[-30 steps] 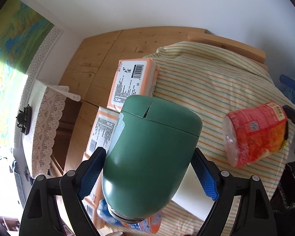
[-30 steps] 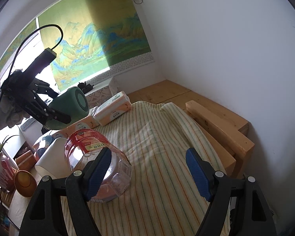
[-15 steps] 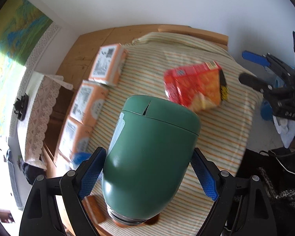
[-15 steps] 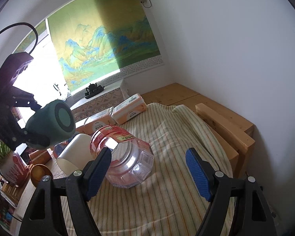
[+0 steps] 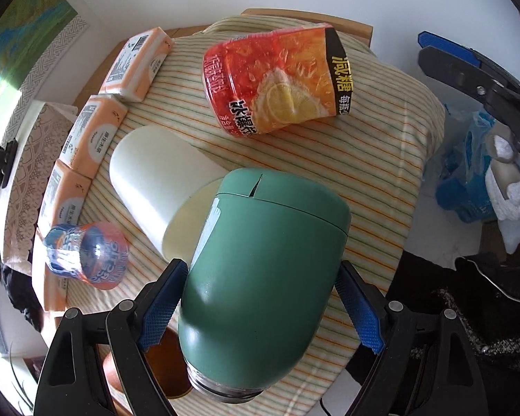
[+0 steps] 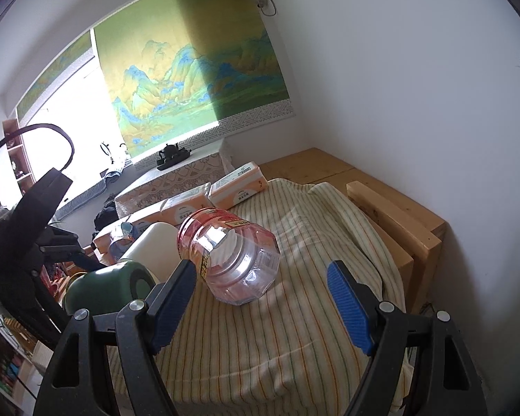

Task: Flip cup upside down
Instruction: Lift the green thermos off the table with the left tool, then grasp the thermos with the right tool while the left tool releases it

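My left gripper [image 5: 260, 301] is shut on a green cup [image 5: 263, 277]. The cup's closed base points away from the camera toward the striped cloth [image 5: 381, 145], and its metal rim is near the camera. It hangs above the cloth. In the right wrist view the green cup [image 6: 104, 291] shows at the lower left, held by the left gripper, with its base facing the camera. My right gripper [image 6: 260, 298] is open and empty above the cloth [image 6: 294, 339]; its blue-tipped fingers [image 5: 447, 52] show at the upper right of the left wrist view.
A white cylinder [image 5: 156, 183] lies on the cloth next to the cup. A red-labelled plastic jar [image 5: 277, 79] lies on its side beyond it. Orange tissue packs [image 5: 138, 62] line the left edge. A small bottle [image 5: 86, 253] and a brown bowl [image 5: 166, 364] are at lower left.
My left gripper has tilted and moved with the cup, so the view now looks down on the cloth, the white cylinder and the jar. The right gripper has stayed open, shifting slightly.
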Tool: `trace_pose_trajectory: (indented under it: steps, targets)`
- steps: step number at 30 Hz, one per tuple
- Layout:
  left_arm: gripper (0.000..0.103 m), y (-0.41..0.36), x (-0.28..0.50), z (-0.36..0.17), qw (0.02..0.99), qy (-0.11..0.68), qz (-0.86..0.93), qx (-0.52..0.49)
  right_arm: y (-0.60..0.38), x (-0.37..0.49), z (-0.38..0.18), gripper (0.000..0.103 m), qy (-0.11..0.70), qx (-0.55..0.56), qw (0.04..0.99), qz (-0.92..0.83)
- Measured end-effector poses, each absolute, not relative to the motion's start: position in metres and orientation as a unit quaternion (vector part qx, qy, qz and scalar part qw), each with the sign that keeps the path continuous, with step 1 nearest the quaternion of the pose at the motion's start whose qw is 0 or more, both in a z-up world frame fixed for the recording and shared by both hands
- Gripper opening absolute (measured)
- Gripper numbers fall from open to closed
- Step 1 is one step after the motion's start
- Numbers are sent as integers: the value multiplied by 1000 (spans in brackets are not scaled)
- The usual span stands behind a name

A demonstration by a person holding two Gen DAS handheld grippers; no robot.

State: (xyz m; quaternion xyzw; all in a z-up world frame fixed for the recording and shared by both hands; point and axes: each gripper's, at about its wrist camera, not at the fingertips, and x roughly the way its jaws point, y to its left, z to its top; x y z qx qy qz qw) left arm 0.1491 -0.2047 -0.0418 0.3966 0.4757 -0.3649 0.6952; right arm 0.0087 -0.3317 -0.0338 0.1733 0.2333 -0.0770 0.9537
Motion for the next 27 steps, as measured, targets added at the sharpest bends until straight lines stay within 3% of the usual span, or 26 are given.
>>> trace_pose_trajectory:
  steps: [15, 27]
  targets:
    - [89, -203, 151, -45, 706, 463, -369, 388, -303, 16, -44, 75, 286, 214, 933, -31]
    - [89, -164, 152, -11, 716, 456, -381, 368, -283, 37, -55, 75, 358, 405, 842, -1]
